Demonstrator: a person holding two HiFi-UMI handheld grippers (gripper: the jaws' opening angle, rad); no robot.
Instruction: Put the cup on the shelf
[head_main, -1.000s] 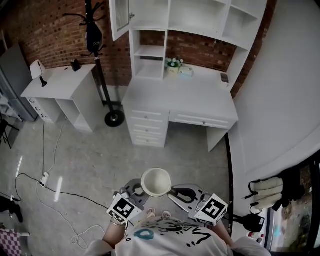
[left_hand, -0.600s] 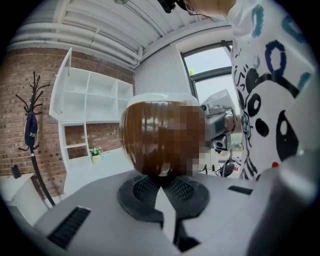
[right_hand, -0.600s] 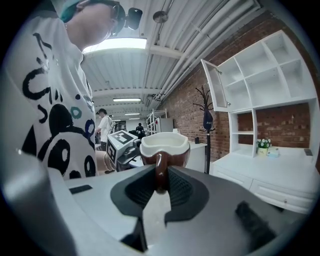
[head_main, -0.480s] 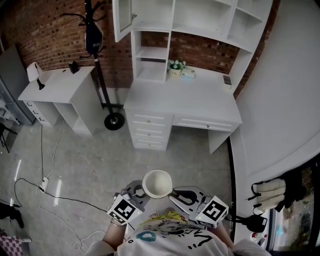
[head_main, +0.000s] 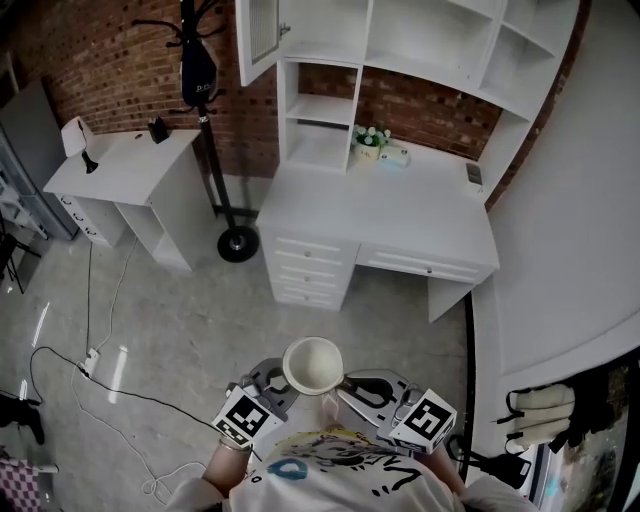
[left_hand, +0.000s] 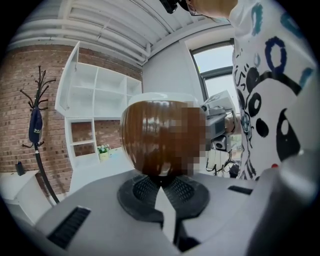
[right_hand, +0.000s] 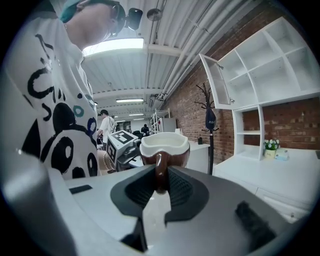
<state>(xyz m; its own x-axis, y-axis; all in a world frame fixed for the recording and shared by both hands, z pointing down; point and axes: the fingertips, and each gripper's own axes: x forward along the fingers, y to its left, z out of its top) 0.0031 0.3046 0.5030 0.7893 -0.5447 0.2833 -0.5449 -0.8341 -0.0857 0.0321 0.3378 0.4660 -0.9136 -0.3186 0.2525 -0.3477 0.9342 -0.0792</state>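
A brown cup (head_main: 312, 365) with a white inside hangs upright close to my body, over the floor. My right gripper (head_main: 352, 383) is shut on its handle (right_hand: 160, 170), which stands between the pads in the right gripper view. My left gripper (head_main: 277, 384) comes in from the other side; in the left gripper view its jaws are together, with the tips against the bottom of the cup (left_hand: 160, 135). The white shelf unit (head_main: 420, 40) stands on a white desk (head_main: 380, 215) against the brick wall, well ahead of me. Its compartments are open and mostly bare.
A small plant (head_main: 368, 138) and a box sit at the back of the desk. A white side table (head_main: 120, 160) and a coat stand (head_main: 205, 90) are to the left. A cable (head_main: 110, 380) lies on the floor. A white wall (head_main: 580, 230) curves along the right.
The desk and shelf have slid down and right in the head view and look a little nearer. The cup and both grippers keep the same hold and place.
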